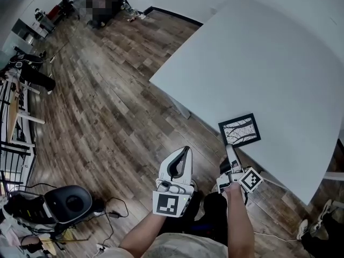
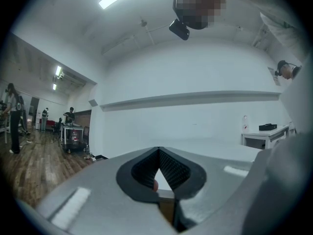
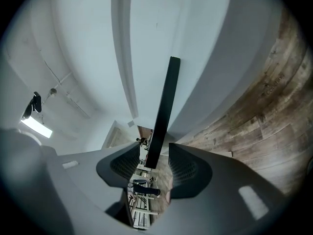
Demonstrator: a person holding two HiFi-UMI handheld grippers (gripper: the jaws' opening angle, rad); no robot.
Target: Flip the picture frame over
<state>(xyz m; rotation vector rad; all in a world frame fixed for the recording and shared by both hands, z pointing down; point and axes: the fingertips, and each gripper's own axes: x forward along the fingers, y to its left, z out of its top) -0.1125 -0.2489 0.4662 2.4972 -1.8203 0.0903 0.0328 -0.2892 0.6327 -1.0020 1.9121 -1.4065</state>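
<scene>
A black picture frame (image 1: 240, 130) with a black-and-white print facing up lies on the white table (image 1: 258, 63), close to the near edge. My right gripper (image 1: 230, 147) reaches its near corner from below the table edge. In the right gripper view the frame (image 3: 166, 102) shows edge-on as a thin black bar between the two jaws, with small gaps on both sides, and the right gripper (image 3: 152, 163) is open. My left gripper (image 1: 186, 149) hangs over the floor left of the frame, off the table. Its tips meet, so the left gripper (image 2: 159, 151) is shut and holds nothing.
The table's near edge (image 1: 183, 104) runs diagonally, with wooden floor (image 1: 107, 117) to the left. A black round device (image 1: 67, 203) with cables sits on the floor at lower left. Racks (image 1: 16, 112) stand at the far left. People are far back in the room.
</scene>
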